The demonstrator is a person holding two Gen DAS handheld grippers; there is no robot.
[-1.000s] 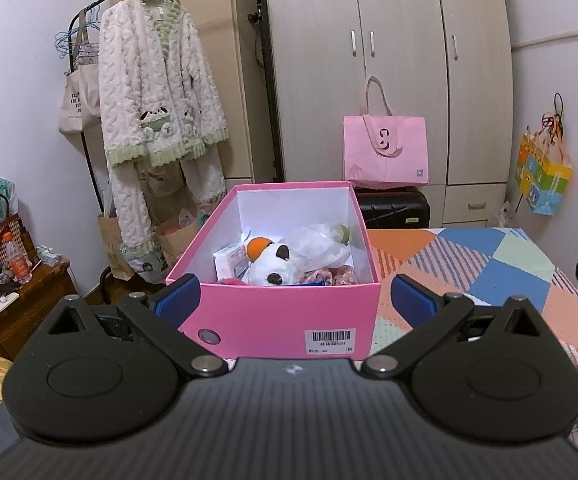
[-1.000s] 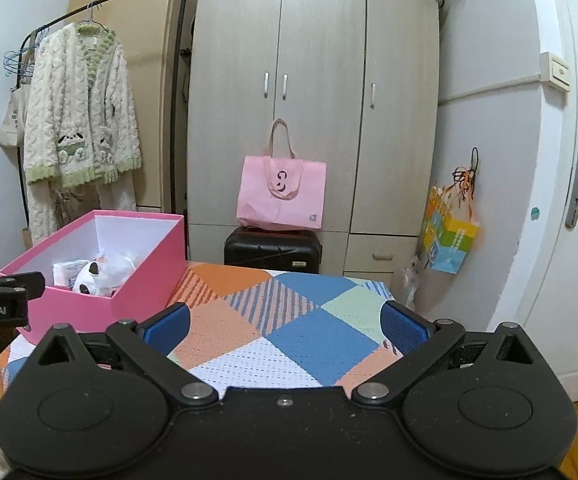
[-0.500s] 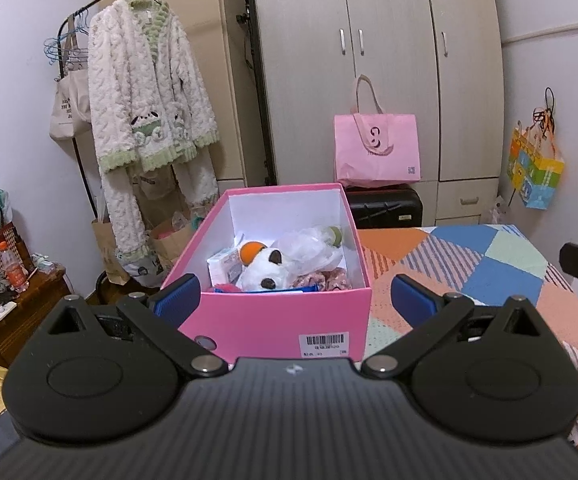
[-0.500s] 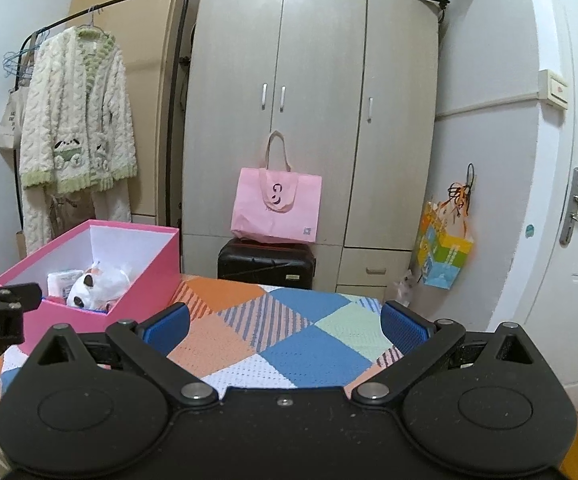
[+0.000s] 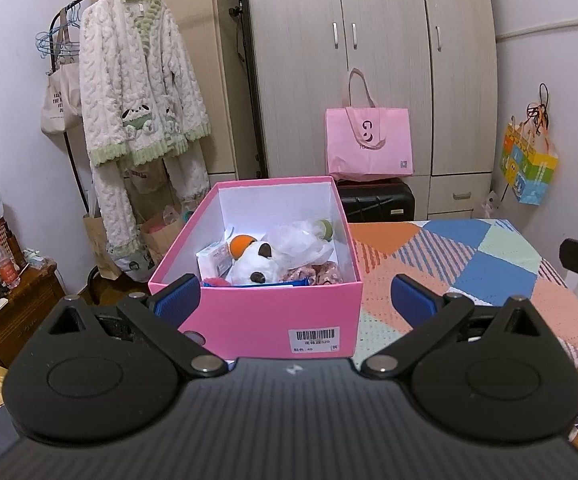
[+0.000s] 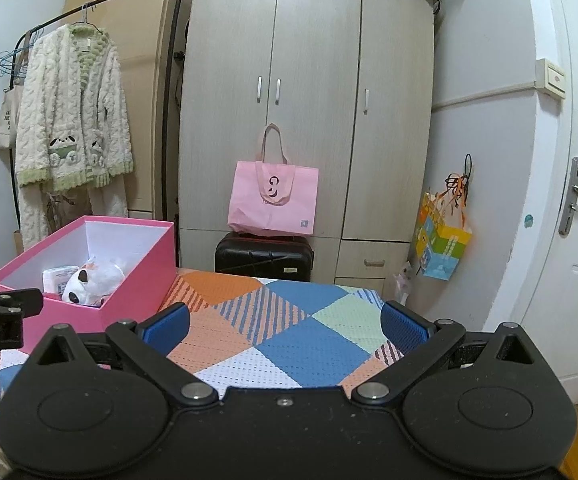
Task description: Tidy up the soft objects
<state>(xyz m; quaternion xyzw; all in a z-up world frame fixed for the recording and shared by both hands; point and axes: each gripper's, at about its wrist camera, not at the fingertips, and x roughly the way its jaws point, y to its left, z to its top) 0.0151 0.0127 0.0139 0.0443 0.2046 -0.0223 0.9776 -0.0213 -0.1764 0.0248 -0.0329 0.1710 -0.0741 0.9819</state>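
Pink cardboard shoebox sits at the table's left end, already holding a white plush dog and other soft items. Both the left gripper and right gripper hover spread wide and empty, so the sorting looks finished; next, probably just withdrawing.

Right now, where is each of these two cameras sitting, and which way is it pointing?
Left wrist view: sits on the left gripper, looking along its open blue-padded fingers into the pink box with the plush toy; the right gripper's black edge shows at far right.
Right wrist view: sits on the right gripper, open fingers over the patchwork cover, facing the wardrobe; the left gripper pokes in at left.
Shared: box, plush toy, cover, wardrobe, pink bag.
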